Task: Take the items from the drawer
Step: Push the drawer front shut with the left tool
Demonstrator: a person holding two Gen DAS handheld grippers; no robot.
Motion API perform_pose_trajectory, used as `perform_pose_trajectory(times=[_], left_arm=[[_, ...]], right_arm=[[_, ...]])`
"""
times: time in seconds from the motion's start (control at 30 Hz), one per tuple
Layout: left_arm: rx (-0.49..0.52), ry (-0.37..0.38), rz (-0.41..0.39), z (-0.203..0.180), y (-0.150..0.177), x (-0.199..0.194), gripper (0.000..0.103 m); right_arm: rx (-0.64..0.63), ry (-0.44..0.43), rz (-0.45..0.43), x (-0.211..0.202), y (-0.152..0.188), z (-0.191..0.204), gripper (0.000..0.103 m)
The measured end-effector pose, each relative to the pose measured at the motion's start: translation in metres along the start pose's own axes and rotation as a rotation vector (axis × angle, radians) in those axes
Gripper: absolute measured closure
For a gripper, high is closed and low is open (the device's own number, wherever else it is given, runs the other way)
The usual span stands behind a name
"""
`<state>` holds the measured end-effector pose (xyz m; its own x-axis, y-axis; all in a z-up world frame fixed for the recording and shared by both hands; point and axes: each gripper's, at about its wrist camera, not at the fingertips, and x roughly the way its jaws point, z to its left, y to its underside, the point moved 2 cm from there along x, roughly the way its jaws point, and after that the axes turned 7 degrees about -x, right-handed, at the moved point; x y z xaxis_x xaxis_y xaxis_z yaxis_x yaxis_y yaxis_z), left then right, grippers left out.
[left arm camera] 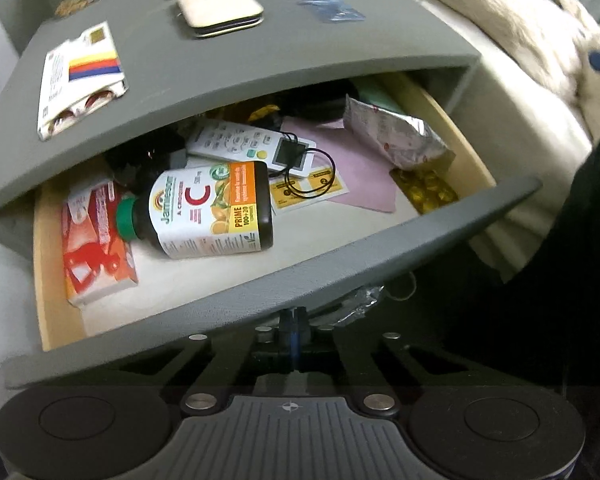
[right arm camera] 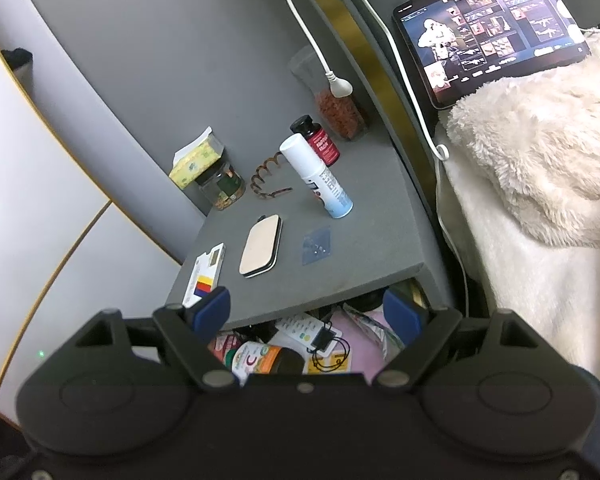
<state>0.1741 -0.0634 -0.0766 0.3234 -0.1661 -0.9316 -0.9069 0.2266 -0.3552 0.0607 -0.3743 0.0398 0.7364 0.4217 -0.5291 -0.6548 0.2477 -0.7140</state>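
The nightstand drawer (left arm camera: 284,276) stands pulled open. Inside lie a vitamin C bottle (left arm camera: 204,210) on its side, an orange-red box (left arm camera: 96,240), a white remote (left arm camera: 252,146), a foil pouch (left arm camera: 396,136), a pink cloth (left arm camera: 360,176) and a pack of yellow capsules (left arm camera: 426,190). My left gripper (left arm camera: 296,320) is shut at the drawer front's lower edge; what its fingers pinch is hidden. My right gripper (right arm camera: 308,312) is open and empty above the drawer, with the bottle (right arm camera: 256,360) and remote (right arm camera: 304,330) between its blue pads.
The nightstand top (right arm camera: 340,200) holds a beige case (right arm camera: 260,246), a striped card pack (right arm camera: 206,276), a white spray can (right arm camera: 316,178), a red bottle (right arm camera: 318,140), jars and a tissue box (right arm camera: 196,158). A bed with fluffy blanket (right arm camera: 540,152) and a tablet (right arm camera: 488,24) is at right.
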Motion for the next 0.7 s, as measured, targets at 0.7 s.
perform_pose_trajectory(times=[0.7], left_arm=[[-0.125,-0.046,-0.027,0.003,-0.041,0.017,0.101]], right_arm=[[0.009,-0.028,0.004,0.0,0.002,-0.001,0.02]])
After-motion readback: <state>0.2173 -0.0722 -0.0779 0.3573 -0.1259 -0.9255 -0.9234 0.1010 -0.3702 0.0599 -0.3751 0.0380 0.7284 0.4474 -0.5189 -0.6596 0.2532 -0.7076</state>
